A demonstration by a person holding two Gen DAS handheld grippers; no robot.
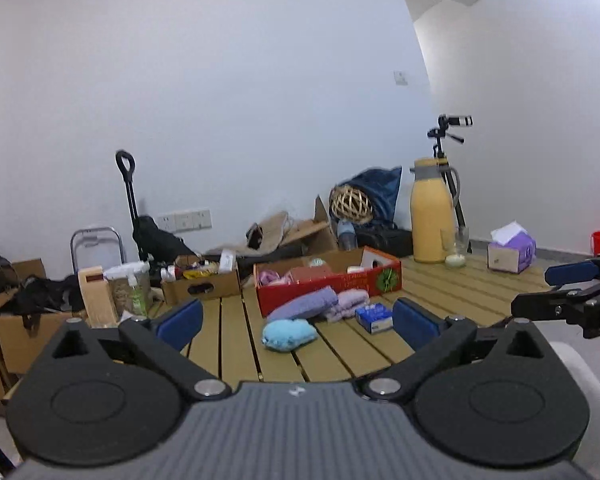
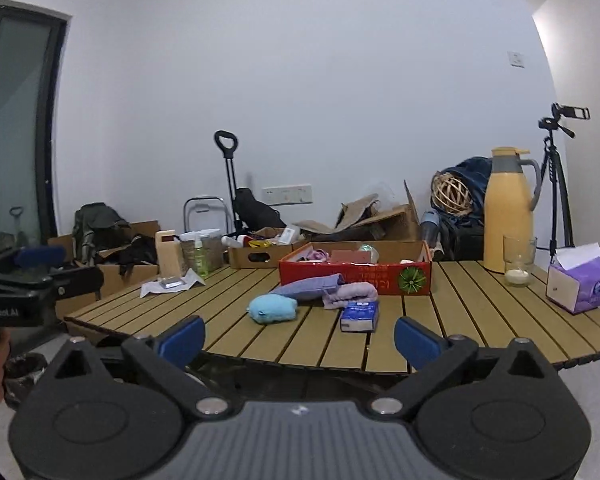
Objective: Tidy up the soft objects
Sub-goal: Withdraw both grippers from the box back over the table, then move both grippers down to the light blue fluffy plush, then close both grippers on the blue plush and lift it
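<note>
Towels (image 2: 324, 289) (partly overlapping) lie blurred; left gripper (image 1: 296, 320) and right gripper (image 2: 298, 334) gape empty.

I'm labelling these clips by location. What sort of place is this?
Probably a spare room at home used for recording and storage: a slatted wooden table, cardboard boxes of clutter along the bare wall, and a camera tripod in the corner.

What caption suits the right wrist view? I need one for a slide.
Open right tool faces a slatted table with a blue plush, folded purple cloths and a red box.
</note>
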